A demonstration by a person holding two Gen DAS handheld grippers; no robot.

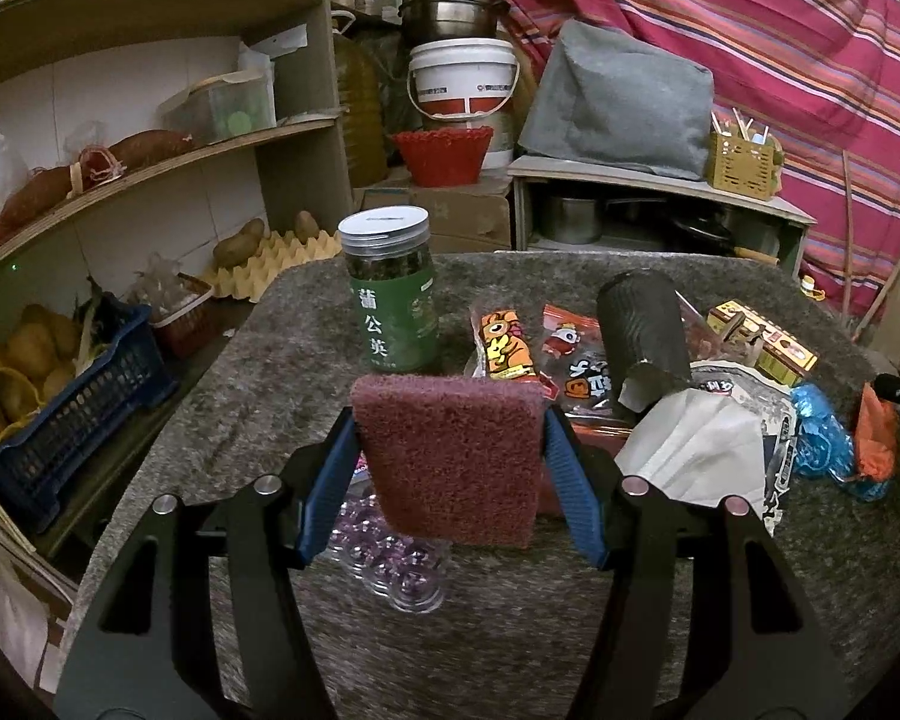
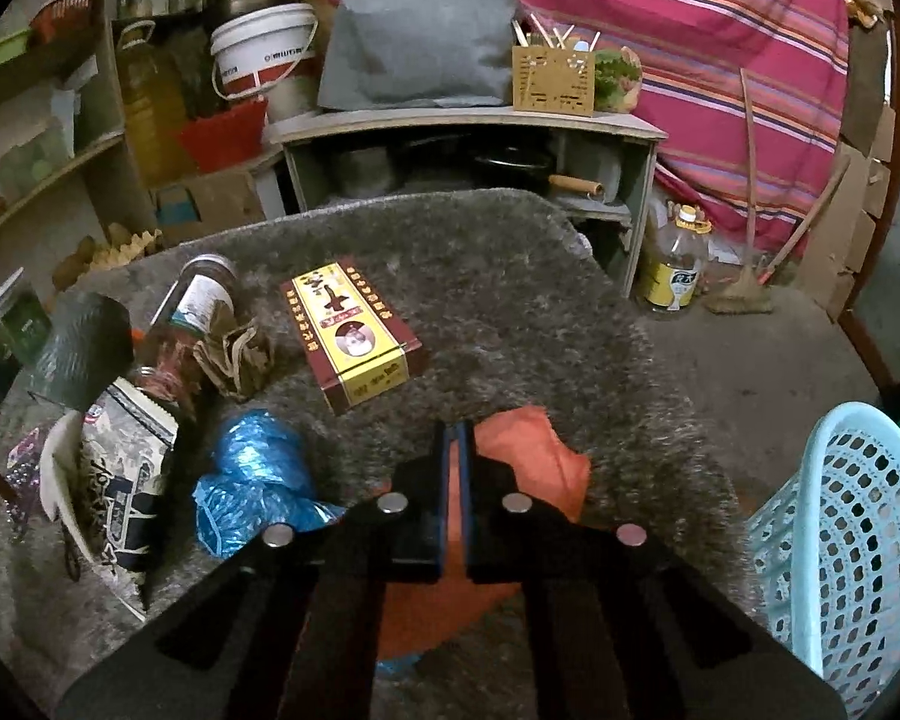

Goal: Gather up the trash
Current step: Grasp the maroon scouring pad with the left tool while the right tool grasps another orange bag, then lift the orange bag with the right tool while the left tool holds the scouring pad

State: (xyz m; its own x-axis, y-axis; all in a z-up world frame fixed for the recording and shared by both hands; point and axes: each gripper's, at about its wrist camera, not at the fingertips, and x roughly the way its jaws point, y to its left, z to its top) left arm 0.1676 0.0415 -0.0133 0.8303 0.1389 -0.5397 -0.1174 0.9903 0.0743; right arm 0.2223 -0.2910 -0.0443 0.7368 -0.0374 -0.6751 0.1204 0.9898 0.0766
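Note:
My left gripper (image 1: 450, 468) is shut on a maroon scouring pad (image 1: 450, 456) and holds it above the grey carpeted table (image 1: 240, 396). Under it lies a clear blister pack with purple beads (image 1: 390, 552). Snack wrappers (image 1: 504, 348), a white face mask (image 1: 702, 450), a black roll (image 1: 642, 324) and a blue plastic bag (image 1: 822, 438) lie to its right. My right gripper (image 2: 455, 438) is shut, with an orange plastic bag (image 2: 540, 468) under and around its fingers; whether it grips the bag I cannot tell. The blue bag (image 2: 252, 480) lies to its left.
A light blue mesh basket (image 2: 840, 540) stands at the right beside the table. A yellow and red box (image 2: 348, 330), a glass jar (image 2: 192, 312) and crumpled brown paper (image 2: 234, 354) lie on the table. A green-labelled jar (image 1: 390, 294) stands upright. Shelves (image 1: 150, 168) with crates are at the left.

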